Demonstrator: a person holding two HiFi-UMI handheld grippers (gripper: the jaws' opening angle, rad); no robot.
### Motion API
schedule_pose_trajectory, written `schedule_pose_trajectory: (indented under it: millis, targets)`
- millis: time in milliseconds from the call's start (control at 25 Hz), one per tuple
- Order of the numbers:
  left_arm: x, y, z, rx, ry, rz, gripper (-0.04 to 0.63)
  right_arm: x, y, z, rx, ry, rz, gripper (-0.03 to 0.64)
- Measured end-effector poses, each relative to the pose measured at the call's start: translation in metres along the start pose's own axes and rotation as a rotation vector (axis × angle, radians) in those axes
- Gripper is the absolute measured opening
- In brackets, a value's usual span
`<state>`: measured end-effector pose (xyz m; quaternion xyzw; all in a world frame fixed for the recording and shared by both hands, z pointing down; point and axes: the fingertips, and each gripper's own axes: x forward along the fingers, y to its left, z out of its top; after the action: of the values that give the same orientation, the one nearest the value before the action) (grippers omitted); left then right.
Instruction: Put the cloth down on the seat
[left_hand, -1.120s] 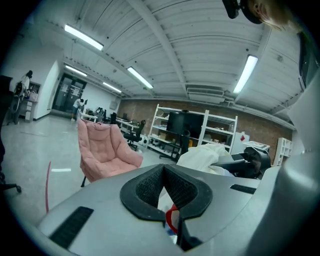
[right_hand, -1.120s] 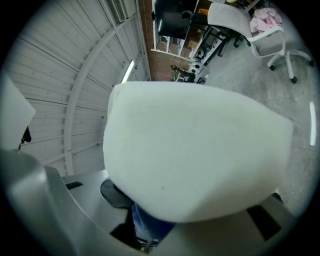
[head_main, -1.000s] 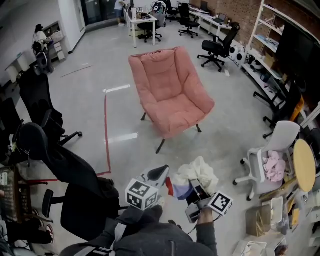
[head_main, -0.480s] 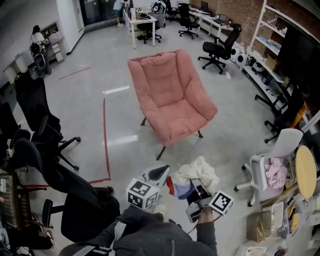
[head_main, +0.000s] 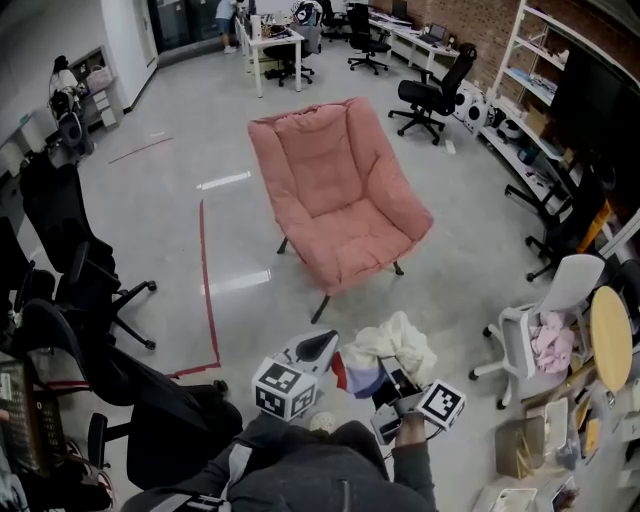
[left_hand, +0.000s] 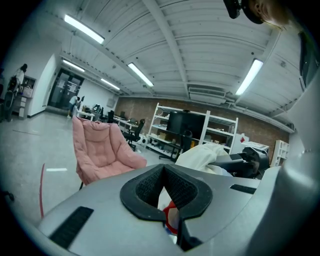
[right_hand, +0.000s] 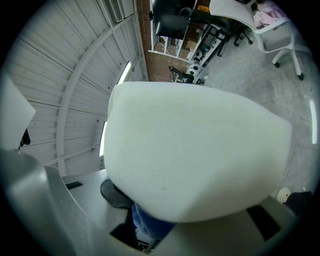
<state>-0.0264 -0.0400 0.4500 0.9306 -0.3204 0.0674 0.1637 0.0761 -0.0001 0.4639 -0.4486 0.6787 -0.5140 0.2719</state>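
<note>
Two grippers share one load: the cloth (head_main: 393, 344), a cream bundle with a blue-lilac fold and a red hem, hangs in the air between them, low in the head view, over the grey floor (head_main: 455, 265) and well short of the front edge of the pink chair (head_main: 335, 185), whose seat (head_main: 352, 243) lies bare. The left gripper (head_main: 328, 347) has its jaws pinched together on the red-and-white hem, which shows through the slit between its pads (left_hand: 186, 192). The right gripper (head_main: 396, 378) is clamped on a thicker wad, its jaws standing fairly wide around the blue fold while the cream bulk billows over them and fills its own view. The cloth looks light, soft and limp; I judge that it will sag, swing and fall open wherever it is unsupported, so bunched folds or a hem give the surest hold, and a thin single layer could slide out of the pads. It seems in no way fragile. No brand, label or legible writing shows anywhere; the marker cubes (head_main: 285, 389) carry only black-and-white square patterns.
</note>
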Motion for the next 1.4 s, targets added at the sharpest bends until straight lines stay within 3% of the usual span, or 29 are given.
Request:
schedule_pose_trajectory:
  millis: [640,1400]
  targets:
    - [0.010,0.023,-0.005,-0.026,0.010,0.038,0.005,0.026,-0.004,0.005,-0.003,0.062,0.004,0.175]
    - [0.119,0.111,0.042,-0.032,0.015,0.100,0.005,0.150,-0.029,0.098,-0.029,0.149,0.039,0.175]
